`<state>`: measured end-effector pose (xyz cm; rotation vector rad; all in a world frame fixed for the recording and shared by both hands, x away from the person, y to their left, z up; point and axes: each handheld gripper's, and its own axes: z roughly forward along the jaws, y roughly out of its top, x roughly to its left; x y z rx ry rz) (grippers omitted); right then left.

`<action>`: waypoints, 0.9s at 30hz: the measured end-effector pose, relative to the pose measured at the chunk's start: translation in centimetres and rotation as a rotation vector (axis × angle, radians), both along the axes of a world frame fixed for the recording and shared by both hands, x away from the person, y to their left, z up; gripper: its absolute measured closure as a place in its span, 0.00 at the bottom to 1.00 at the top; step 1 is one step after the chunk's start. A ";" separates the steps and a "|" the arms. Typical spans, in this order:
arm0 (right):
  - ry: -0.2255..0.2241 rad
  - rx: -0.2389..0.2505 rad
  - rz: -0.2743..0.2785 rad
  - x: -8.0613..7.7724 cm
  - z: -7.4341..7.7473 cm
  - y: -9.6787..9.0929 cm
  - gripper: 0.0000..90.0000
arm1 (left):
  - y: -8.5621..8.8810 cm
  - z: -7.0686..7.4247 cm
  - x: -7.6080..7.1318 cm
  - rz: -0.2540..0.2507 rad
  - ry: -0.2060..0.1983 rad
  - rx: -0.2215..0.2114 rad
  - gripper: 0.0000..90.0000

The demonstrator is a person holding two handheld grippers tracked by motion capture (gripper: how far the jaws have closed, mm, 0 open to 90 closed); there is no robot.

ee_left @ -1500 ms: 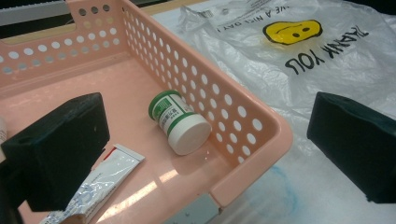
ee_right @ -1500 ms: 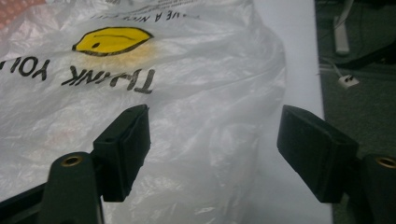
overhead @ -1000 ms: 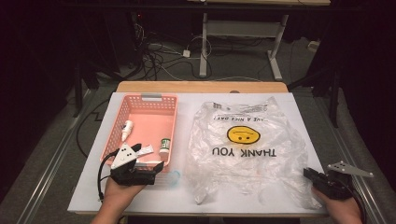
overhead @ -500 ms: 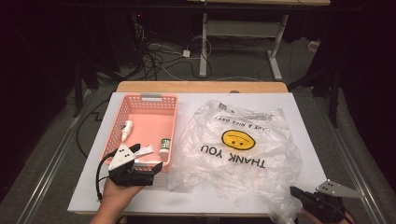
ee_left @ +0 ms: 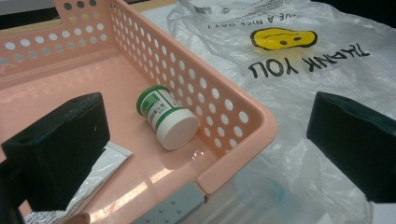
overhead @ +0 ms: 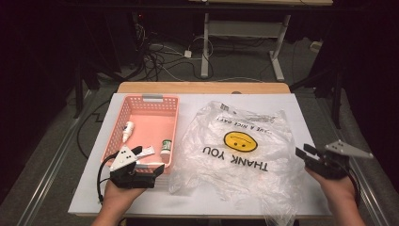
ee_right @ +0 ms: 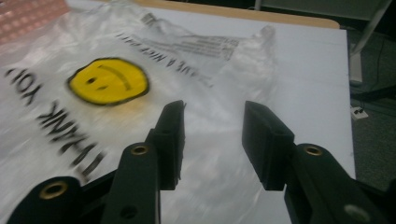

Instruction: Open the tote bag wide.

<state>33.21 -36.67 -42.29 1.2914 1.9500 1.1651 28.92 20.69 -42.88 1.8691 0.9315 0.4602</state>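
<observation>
The clear crinkled plastic bag printed with a yellow smiley (overhead: 240,150) is spread over the surface's right half. The right tool (overhead: 301,154), jaws just parted and empty, is held off its right edge, nearer than the spread left tool (overhead: 157,169).

Left claw (overhead: 149,167): a black blocky body topped by a grey three-cornered plate with dark dots; a black cable is looped off at 8 o'clock.
Right claw (overhead: 301,154): black, with the grey plate at 2 o'clock.
Jaws: flat black pads on arms fitted with brass-ringed rivets.
Forearms: bare, no sleeves seen.
</observation>
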 end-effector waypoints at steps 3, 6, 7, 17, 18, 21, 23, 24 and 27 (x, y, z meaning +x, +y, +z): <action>0.006 0.003 -0.016 3.4 -0.1 -0.1 0.64 | 0.1 0.1 -0.2 -0.004 -0.025 -0.005 0.00; 0.021 -0.001 -0.022 6.5 -0.2 0.0 0.64 | 0.1 0.1 -0.3 -0.005 -0.020 -0.018 0.00; 0.033 0.000 -0.013 7.5 -0.3 0.0 0.64 | 0.1 0.1 -0.2 -0.012 -0.012 -0.024 0.00; 0.128 0.016 -0.047 15.3 -1.1 -0.1 0.43 | 0.3 -0.2 -0.1 0.008 -0.016 -0.014 0.00; 0.134 0.008 -0.043 15.9 -1.3 0.1 0.42 | 0.3 -0.2 -0.1 0.011 -0.018 -0.016 0.00; 0.138 0.010 -0.032 17.2 -1.6 0.6 0.44 | 0.2 -0.2 -0.2 0.013 -0.019 -0.018 0.00; 0.156 -0.010 -0.029 17.8 -2.1 1.0 0.50 | 0.2 -0.1 -0.2 0.012 -0.021 -0.017 0.00; 0.162 -0.014 -0.020 18.1 -2.3 1.1 0.55 | 0.1 -0.1 -0.3 0.011 -0.023 -0.017 0.00; 0.173 0.015 0.002 18.3 -2.8 1.2 0.74 | 0.1 -0.1 -0.3 0.011 -0.025 -0.021 0.00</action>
